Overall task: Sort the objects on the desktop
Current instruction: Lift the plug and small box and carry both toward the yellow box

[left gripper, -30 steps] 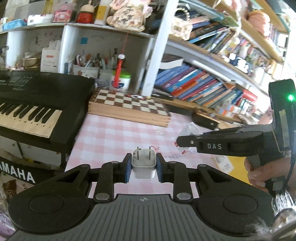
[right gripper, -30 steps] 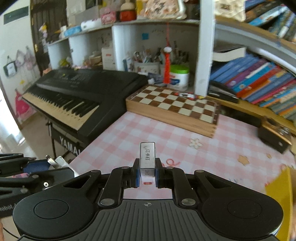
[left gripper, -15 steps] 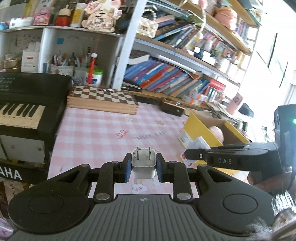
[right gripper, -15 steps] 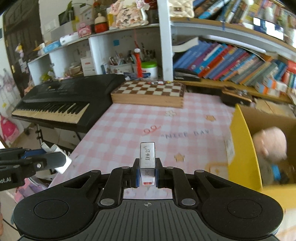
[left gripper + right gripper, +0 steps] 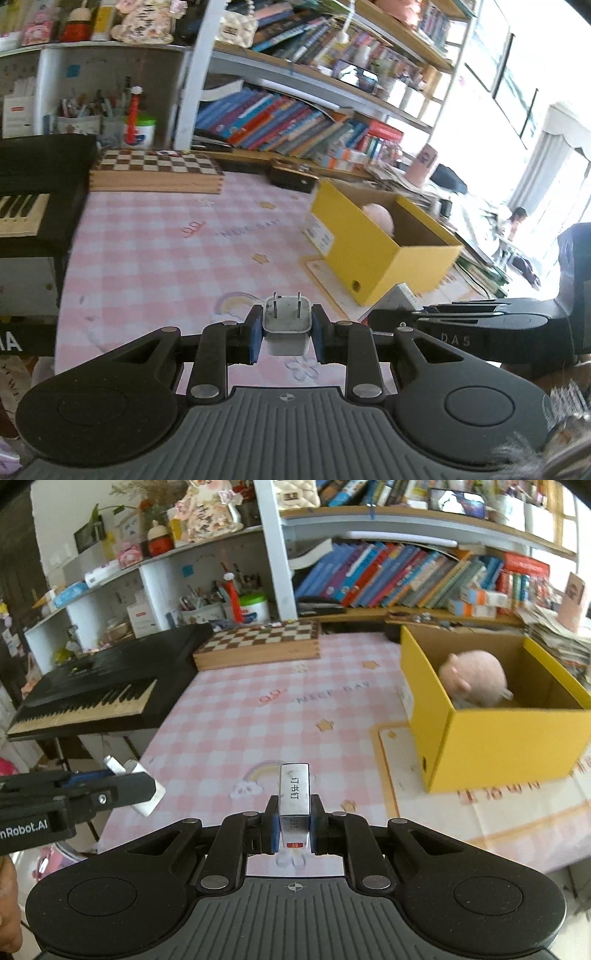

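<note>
The yellow cardboard box [image 5: 495, 738] stands open-topped near the right edge of the pink checked tablecloth [image 5: 258, 720], and a round, fuzzy pink plush toy [image 5: 474, 679] lies inside it. The left gripper [image 5: 287, 334] pinches a white, rounded-square charger plug [image 5: 286, 325] between its blue pads, two metal prongs pointing forward over the cloth's near edge. The right gripper [image 5: 293, 829] clamps a small silvery staple box [image 5: 294, 794], its long axis pointing forward and tilted up, above the near edge.
</note>
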`<state>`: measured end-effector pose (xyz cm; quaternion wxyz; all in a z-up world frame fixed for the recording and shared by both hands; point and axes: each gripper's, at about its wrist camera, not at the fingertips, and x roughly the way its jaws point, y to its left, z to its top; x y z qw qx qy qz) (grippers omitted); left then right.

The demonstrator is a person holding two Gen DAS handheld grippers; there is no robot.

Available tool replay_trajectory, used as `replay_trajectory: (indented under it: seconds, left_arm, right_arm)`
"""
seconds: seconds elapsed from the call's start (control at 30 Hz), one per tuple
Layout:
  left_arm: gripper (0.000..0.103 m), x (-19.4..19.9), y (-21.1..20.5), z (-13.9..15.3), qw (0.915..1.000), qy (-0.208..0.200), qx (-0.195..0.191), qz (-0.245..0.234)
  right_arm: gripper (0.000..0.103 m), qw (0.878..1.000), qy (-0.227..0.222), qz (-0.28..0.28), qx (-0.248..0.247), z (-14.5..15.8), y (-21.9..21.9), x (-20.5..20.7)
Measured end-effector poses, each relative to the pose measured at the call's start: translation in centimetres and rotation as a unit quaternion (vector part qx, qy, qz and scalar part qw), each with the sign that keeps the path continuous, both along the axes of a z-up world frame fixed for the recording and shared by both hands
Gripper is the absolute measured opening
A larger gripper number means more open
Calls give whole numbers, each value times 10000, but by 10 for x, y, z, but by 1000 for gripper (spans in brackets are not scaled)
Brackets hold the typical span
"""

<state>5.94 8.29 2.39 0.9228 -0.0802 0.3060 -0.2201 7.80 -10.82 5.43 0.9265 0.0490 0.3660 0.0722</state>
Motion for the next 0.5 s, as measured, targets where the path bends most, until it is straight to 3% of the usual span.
replay_trajectory:
  seconds: [0.5]
  left_arm:
    - [24, -14, -52, -7, 9943, 145, 118, -1048]
  right_arm:
    - [14, 9971, 129, -749, 10, -8, -30, -52]
